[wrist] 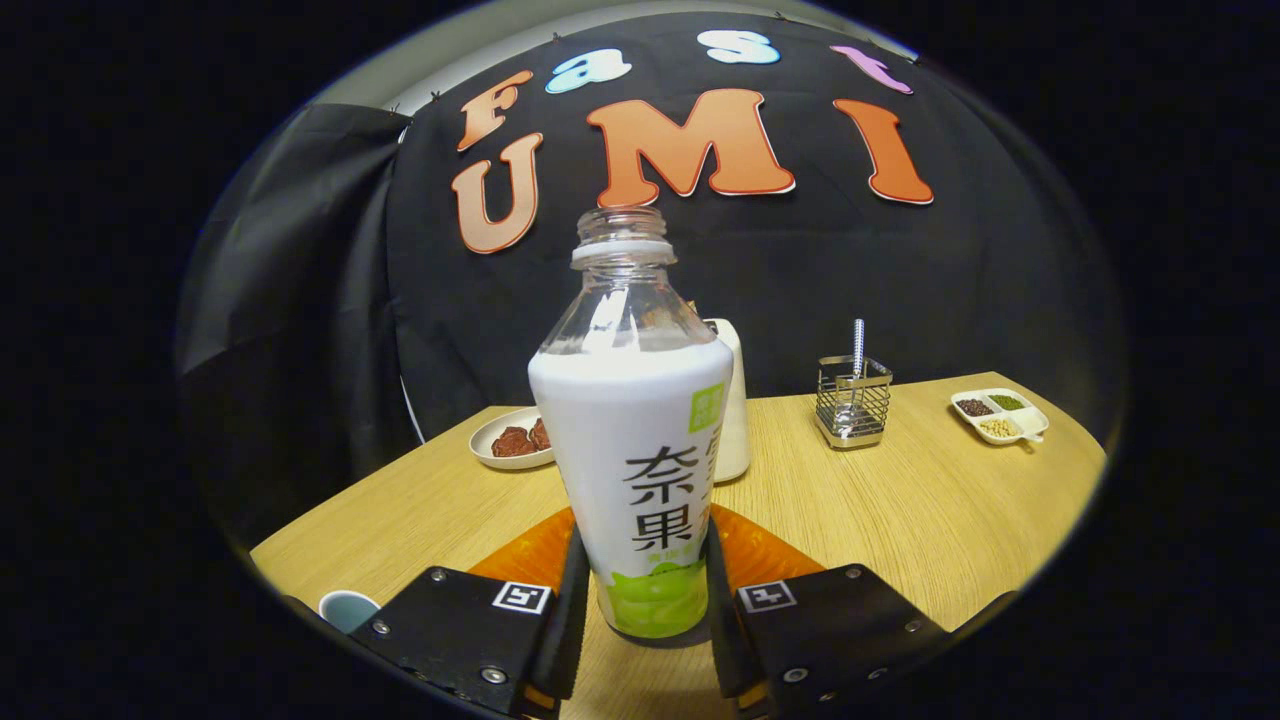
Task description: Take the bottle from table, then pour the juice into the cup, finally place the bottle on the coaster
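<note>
Tongs (640,600) clamped on upright bottle (640,440), wood table (900,510) w/ orange coaster (760,555), dark-cloth booth.

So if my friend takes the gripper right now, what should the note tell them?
Gripper: fingers close on either side of the uncapped clear plastic bottle with the white label, near its base; contact unclear.
Bottle: upright, looks as if it stands on the light wooden table, just in front of the flat orange coaster.
Pale blue-rimmed cup: beside the left finger.
Done: cannot tell whether juice was poured.
Left: check the cup, pour if needed, then set the bottle on the coaster.
</note>
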`<state>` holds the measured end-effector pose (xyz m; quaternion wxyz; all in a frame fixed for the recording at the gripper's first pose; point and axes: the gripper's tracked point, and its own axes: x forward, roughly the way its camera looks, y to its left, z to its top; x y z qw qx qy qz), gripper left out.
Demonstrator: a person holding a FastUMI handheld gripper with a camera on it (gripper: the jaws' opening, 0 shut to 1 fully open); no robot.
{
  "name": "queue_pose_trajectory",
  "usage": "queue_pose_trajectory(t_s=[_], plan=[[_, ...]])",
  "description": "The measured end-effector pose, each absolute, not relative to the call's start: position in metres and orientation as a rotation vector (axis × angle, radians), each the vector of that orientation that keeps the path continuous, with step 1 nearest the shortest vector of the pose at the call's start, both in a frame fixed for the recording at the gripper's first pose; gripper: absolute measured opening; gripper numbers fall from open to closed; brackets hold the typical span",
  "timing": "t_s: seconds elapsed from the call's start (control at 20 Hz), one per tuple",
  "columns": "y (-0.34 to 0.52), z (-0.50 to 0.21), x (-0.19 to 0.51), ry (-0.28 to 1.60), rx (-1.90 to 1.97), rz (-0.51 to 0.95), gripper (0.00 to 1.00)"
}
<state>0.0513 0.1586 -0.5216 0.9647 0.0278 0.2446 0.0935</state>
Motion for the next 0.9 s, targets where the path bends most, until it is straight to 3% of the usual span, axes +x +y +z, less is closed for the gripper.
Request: queue_pose_trajectory(t_s=[0.45, 0.9], plan=[[0.154, -0.551, 0.058, 0.516, 0.010, 0.166, 0.54], [0.155, -0.547, 0.056, 0.543, 0.101, 0.191, 0.72]])
